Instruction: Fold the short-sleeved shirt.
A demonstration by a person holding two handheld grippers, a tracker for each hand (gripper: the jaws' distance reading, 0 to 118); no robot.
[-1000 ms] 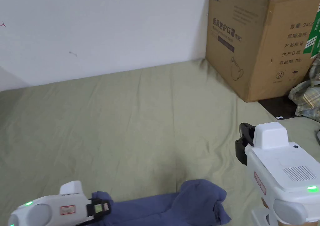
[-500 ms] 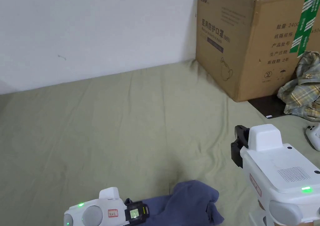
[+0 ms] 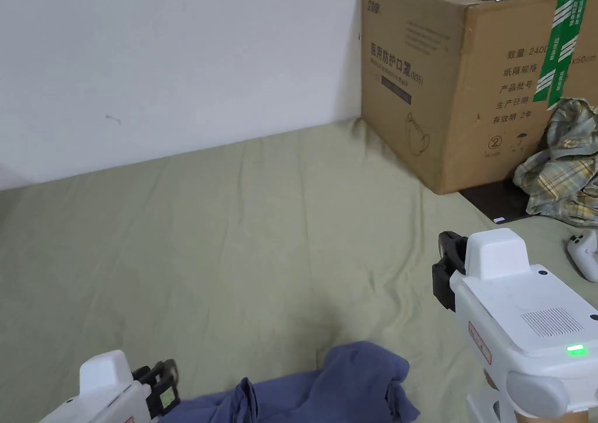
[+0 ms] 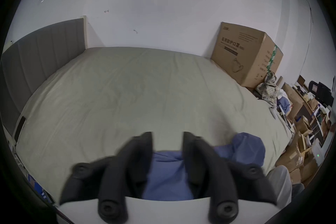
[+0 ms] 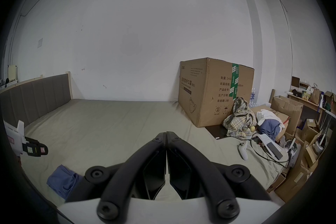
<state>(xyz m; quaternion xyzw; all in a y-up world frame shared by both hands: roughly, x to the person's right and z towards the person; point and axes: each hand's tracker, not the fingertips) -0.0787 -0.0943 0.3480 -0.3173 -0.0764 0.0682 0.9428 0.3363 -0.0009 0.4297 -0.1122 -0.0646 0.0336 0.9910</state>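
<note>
our left gripper [image 4: 167, 138] hung with its jaws parted and nothing between them, just above the near end of the crumpled blue short-sleeved shirt [image 3: 344, 383] on the olive bedsheet [image 3: 233, 237]. our right gripper [image 5: 166, 134] was clamped closed on nothing, raised to the right of the shirt and clear of it. beyond it stood a cardboard box [image 3: 467, 79], a plaid garment [image 3: 560, 167] heaped against its side.

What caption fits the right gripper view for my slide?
Shut right tongs above the green bedsheet, blue shirt bunched nearby, cardboard box behind.
</note>
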